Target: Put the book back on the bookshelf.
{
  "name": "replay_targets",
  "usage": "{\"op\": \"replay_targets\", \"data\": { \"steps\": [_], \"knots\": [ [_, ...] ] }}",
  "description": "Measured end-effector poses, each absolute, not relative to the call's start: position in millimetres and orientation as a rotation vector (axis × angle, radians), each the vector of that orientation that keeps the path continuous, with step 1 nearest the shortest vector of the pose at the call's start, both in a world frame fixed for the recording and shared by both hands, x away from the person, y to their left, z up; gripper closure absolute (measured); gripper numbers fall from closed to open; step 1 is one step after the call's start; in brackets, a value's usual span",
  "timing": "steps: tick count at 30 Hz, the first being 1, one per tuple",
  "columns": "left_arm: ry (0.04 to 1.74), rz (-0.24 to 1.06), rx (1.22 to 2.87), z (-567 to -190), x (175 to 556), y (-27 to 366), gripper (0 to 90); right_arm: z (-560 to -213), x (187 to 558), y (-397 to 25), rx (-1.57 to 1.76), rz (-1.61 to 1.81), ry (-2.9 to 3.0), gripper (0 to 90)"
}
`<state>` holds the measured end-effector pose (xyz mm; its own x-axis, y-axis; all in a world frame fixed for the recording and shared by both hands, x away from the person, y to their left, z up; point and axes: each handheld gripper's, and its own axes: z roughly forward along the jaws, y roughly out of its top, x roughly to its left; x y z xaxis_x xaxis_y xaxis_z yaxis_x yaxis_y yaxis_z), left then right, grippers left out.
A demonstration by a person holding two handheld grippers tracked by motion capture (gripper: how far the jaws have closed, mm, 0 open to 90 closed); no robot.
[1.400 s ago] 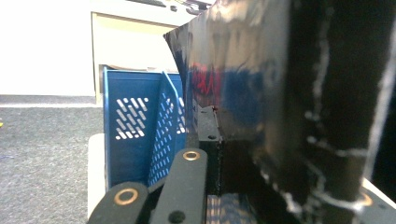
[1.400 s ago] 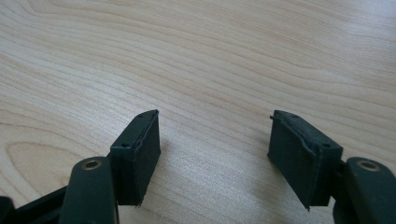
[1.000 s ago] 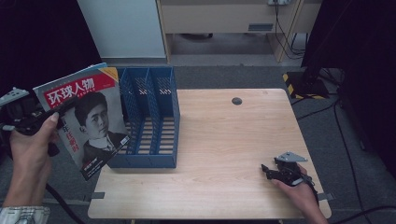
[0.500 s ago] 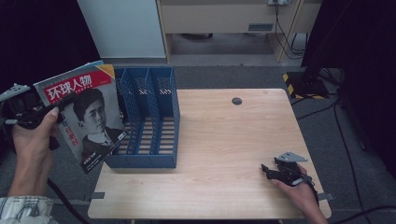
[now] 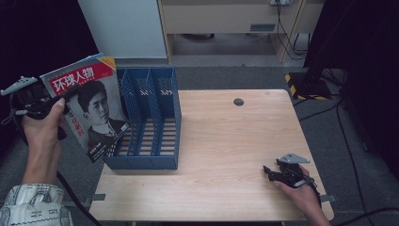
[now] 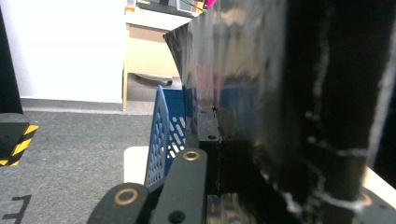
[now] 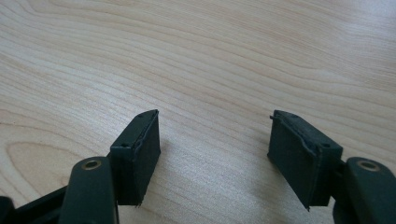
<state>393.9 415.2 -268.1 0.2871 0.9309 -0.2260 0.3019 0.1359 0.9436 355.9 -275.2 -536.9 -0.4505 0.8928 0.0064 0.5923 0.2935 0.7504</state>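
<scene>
Magazine (image 5: 91, 106) clamped in the left gripper's (image 5: 35, 101) fingers hangs left of the blue file rack (image 5: 150, 122), not yet slotted; right gripper (image 5: 282, 172) rests, fingers apart, on the table (image 5: 226, 141)

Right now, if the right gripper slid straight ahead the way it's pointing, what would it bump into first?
Probably nothing soon. The right gripper rests open near the front right corner of the table, pointing left across bare wood. The blue file rack stands far off on the left; whether it lies in that line is unclear.
</scene>
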Motion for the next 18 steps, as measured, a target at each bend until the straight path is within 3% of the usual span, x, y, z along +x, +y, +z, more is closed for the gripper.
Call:
{"op": "replay_targets", "data": {
  "steps": [18],
  "knots": [
    [1.186,0.736,1.354,-281.3,408.9,408.8,86.5,-536.9,355.8,-275.2,1.326,0.975,2.153,33.9]
  ]
}}
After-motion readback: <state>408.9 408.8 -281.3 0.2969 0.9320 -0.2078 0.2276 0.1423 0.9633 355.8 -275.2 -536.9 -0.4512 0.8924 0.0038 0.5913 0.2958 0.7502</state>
